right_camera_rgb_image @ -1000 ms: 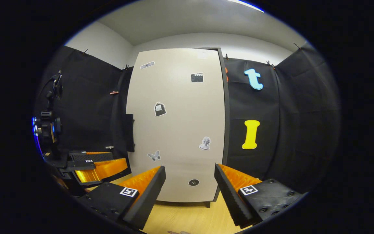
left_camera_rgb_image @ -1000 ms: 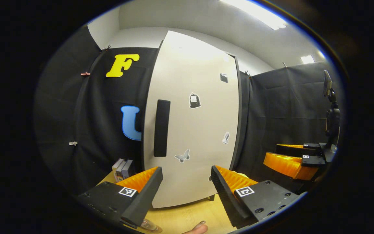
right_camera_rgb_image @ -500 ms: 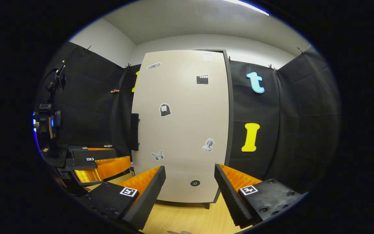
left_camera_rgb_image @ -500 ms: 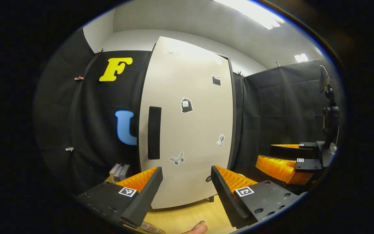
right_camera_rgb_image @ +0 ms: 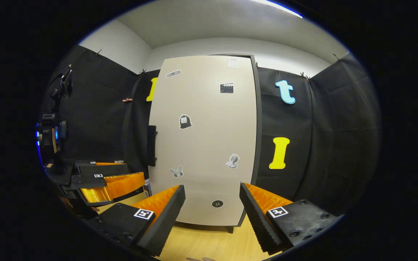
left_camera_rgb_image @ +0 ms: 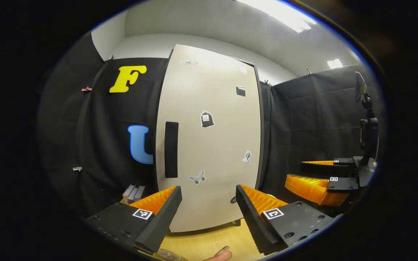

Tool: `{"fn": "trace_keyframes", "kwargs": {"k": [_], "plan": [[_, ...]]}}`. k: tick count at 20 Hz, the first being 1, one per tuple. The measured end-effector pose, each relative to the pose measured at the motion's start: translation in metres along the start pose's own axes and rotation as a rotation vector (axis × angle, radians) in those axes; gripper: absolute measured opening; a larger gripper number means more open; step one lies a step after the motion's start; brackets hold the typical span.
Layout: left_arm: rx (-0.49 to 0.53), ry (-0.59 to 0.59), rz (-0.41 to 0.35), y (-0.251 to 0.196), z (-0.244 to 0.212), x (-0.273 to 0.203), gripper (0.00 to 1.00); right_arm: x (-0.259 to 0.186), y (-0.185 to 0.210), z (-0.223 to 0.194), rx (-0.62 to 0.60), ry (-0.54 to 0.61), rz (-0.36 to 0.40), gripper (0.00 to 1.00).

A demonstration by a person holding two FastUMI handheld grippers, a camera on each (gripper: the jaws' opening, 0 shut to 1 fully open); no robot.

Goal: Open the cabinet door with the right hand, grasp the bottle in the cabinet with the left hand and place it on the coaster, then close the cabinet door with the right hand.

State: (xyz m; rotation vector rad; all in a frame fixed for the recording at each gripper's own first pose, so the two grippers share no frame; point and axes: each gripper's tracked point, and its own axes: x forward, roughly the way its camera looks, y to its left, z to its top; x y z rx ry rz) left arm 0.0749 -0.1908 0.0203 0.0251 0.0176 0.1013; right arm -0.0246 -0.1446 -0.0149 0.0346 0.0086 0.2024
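Black cloth walls close in a small booth, and against the back wall stands a tall pale grey cabinet (left_camera_rgb_image: 209, 145) on a light wooden desk (left_camera_rgb_image: 209, 243). Its flat grey cabinet door (right_camera_rgb_image: 205, 145) is shut, so the bottle and anything else inside are hidden. A long black vertical handle (left_camera_rgb_image: 171, 149) sits near the door's left edge in the left gripper view, and small black-and-white stickers are scattered over the door, among them a butterfly sticker (left_camera_rgb_image: 197, 177).

In the left gripper view the left tool (left_camera_rgb_image: 209, 206) hangs in front of the lower part of the door, fingers spread wide apart and holding nothing. A fingertip (left_camera_rgb_image: 220, 255) shows at the bottom edge, beside a bit of clear glass or plastic (left_camera_rgb_image: 167, 254) whose nature I cannot tell. A few upright books (left_camera_rgb_image: 133, 193) stand on the desk left of the cabinet.

In the right gripper view the right tool (right_camera_rgb_image: 212, 206) also faces the door's lower half, fingers well apart and empty. Each tool appears off to the side in the other's view, clear of the door.
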Motion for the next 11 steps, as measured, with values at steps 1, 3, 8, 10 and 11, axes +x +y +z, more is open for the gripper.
{"fn": "trace_keyframes", "kwargs": {"k": [1,3,8,10,11], "plan": [[0.004,0.0,0.003,0.0005,0.0006,0.0,0.94,0.0003,0.0008,0.0002,0.0,0.001,0.003,0.98],[0.009,-0.001,0.008,0.0014,0.0013,-0.0002,0.94,0.0013,0.003,0.0008,-0.003,0.0,0.008,0.98],[0.016,-0.003,0.01,0.003,0.0028,0.0002,0.94,0.0067,0.0062,0.0013,0.0,0.009,0.017,0.98],[0.023,-0.004,0.016,0.0038,0.0035,-0.0002,0.94,0.009,0.0078,0.0023,0.002,0.01,0.019,0.98],[0.022,-0.003,0.017,0.0039,0.0041,-0.0002,0.94,0.0082,0.009,0.0016,0.002,0.013,0.02,0.98]]}}
